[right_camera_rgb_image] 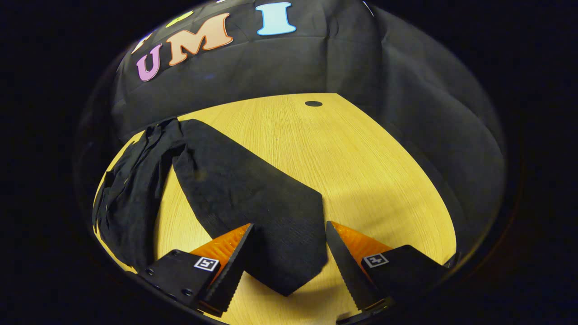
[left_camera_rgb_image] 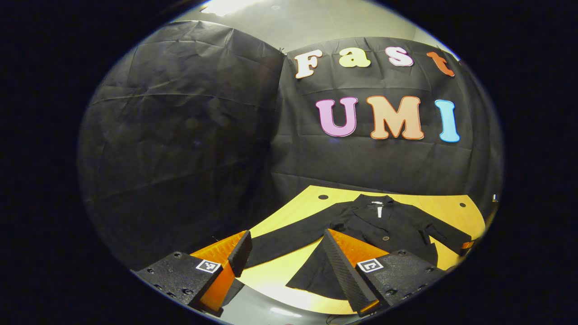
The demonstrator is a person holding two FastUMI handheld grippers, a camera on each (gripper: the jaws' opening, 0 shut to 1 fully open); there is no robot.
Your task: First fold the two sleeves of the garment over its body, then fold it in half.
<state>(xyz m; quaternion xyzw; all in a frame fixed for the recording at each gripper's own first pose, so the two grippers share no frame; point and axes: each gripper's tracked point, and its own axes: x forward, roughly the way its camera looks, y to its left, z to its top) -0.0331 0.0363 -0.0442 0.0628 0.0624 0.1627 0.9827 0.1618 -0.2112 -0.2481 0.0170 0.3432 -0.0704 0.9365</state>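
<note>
A black jacket [left_camera_rgb_image: 384,225] lies flat on the yellow wooden table [left_camera_rgb_image: 451,207], collar at the far side and both sleeves spread out. In the left gripper view one sleeve [left_camera_rgb_image: 284,243] runs toward me, and its cuff end passes behind my left gripper's near finger. My left gripper [left_camera_rgb_image: 286,232] is open above it. A small part of the right gripper [left_camera_rgb_image: 467,245] shows at the far sleeve's cuff. In the right gripper view the other sleeve [right_camera_rgb_image: 253,198] lies between the fingers of my open right gripper [right_camera_rgb_image: 289,225]. The jacket body [right_camera_rgb_image: 131,203] is bunched at the left.
The booth's black cloth wall [left_camera_rgb_image: 180,135] stands close behind and beside the table. Round holes [left_camera_rgb_image: 323,197] [right_camera_rgb_image: 313,103] sit near the table's far corners. Bare tabletop [right_camera_rgb_image: 361,158] spreads to the right of the sleeve.
</note>
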